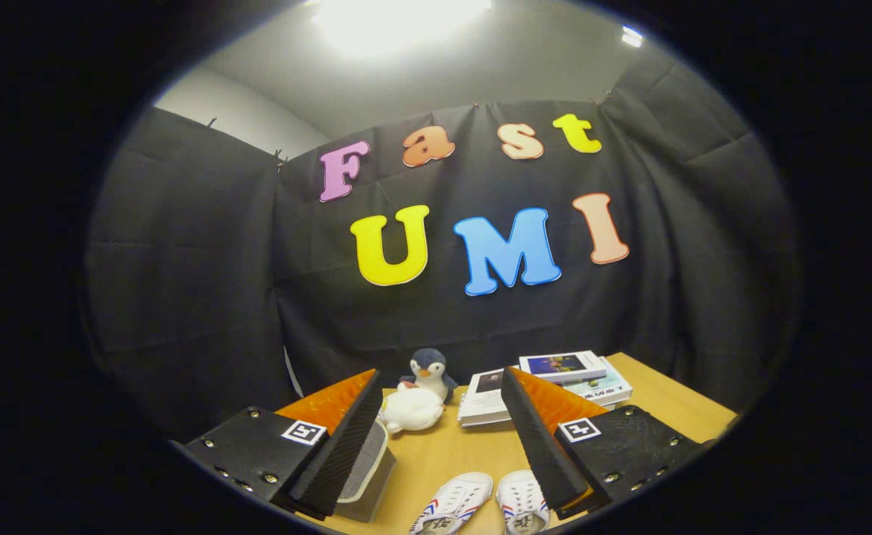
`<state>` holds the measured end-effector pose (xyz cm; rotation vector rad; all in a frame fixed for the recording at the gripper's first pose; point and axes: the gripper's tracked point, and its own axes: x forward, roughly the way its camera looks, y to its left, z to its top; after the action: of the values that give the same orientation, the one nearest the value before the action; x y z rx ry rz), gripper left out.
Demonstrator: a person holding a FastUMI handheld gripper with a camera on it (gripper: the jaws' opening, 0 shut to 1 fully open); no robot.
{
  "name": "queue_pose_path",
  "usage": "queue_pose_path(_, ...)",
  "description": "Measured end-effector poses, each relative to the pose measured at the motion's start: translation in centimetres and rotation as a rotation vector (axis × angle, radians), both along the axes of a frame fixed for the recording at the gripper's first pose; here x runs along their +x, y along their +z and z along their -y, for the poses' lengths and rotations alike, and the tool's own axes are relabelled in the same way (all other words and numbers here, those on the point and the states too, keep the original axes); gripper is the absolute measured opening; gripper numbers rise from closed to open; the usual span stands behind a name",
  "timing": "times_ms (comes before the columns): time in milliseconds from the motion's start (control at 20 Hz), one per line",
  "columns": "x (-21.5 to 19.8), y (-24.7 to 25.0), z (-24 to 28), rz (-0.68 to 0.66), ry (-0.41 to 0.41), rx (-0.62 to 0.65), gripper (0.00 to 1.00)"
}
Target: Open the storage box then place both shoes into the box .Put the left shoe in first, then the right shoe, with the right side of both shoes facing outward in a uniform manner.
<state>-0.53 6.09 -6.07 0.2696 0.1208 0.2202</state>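
Your gripper (439, 416) hangs with its fingers spread wide and empty, high above the table (473, 453). Going left to right: the storage box (367, 475) sits just under the left finger, mostly hidden, so you could clip it blind while reaching for its lid. Beyond it, the plush penguin (430, 374) stands near enough to get knocked. Between the fingers below you, the left shoe (454, 504) and right shoe (522, 504) lie nearly touching; pinch carelessly and you drag both or pick the wrong one first. The books (554, 383) lie beyond the right finger.
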Motion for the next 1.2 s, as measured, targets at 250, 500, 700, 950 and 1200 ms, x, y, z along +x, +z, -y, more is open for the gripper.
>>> queue_pose_path(250, -0.3, -3.1, -2.6, -0.109, 0.094, 0.175, 0.98)
queue_pose_path(500, -0.6, -7.0, -4.5, -0.268, 0.169, 0.409, 0.98)
queue_pose_path(700, -1.1, -9.3, -5.8, -0.369, 0.211, 0.554, 0.98)
queue_pose_path(950, -2.2, -11.7, -8.3, -0.488, 0.286, 0.696, 0.98)
queue_pose_path(1200, -3.0, -13.6, -10.6, -0.580, 0.345, 0.837, 0.97)
